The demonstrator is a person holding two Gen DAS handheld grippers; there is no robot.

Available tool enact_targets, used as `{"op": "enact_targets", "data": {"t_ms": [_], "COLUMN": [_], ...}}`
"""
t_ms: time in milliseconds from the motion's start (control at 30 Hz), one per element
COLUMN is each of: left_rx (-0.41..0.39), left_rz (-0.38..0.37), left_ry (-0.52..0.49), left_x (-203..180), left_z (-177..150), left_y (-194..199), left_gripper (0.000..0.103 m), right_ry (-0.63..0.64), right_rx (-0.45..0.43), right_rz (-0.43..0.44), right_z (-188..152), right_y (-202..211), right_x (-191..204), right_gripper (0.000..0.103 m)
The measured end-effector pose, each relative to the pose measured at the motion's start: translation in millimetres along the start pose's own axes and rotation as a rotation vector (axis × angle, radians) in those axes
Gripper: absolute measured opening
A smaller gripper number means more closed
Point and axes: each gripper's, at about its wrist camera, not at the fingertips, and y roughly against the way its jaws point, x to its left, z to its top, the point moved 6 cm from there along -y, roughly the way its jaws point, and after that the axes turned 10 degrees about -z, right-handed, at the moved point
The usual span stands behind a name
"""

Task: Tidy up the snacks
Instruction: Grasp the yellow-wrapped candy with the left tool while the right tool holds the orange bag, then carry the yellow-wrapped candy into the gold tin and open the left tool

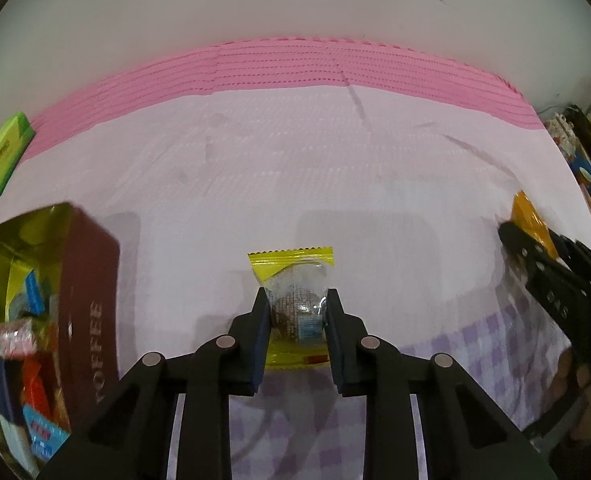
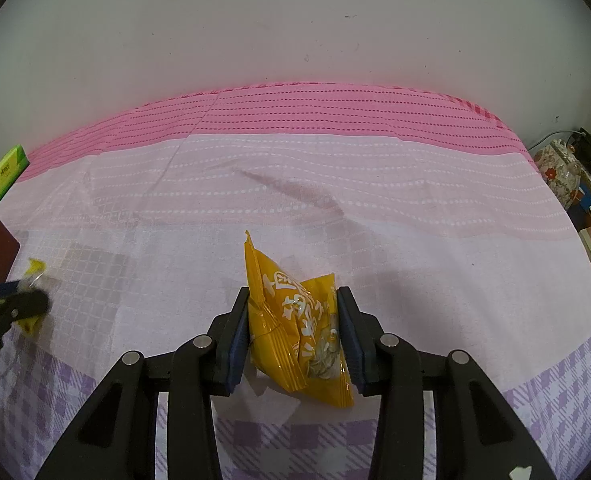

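My left gripper [image 1: 297, 300] is shut on a small yellow-and-clear wrapped snack [image 1: 295, 280] that lies on the pink cloth; its pads press the wrapper's clear middle from both sides. To the left stands an open maroon tin marked COFFEE [image 1: 91, 292], gold inside, holding several wrapped snacks. My right gripper [image 2: 293, 300] is shut on an orange snack bag [image 2: 291, 316], crumpled between the pads and tilted up off the cloth. In the right wrist view the left gripper [image 2: 35, 304] shows at the left edge with the yellow snack [image 2: 35, 268]. The right gripper [image 1: 511, 236] appears at the right of the left wrist view.
A green tissue pack [image 1: 3, 152] lies at the far left on the cloth's pink border. A white wall rises behind the table. At the right edge stand a floral pot [image 2: 555, 172], a cup and books. A hand [image 1: 587, 408] holds the right gripper.
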Motion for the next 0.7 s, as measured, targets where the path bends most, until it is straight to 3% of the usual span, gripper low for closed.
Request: {"op": "enact_targets", "data": {"t_ms": [700], "left_rx": [-0.103], "left_rz": [0.033], "left_ry": [0.007], "left_x": [7], "left_z": [-19], "left_y": [76], "left_gripper": [0.026], "right_ry": [-0.001], "right_rx": [0.0], "right_rz": [0.001], "right_z": [0], "right_y": [0], "right_x": [0], "right_gripper": [0.039]}}
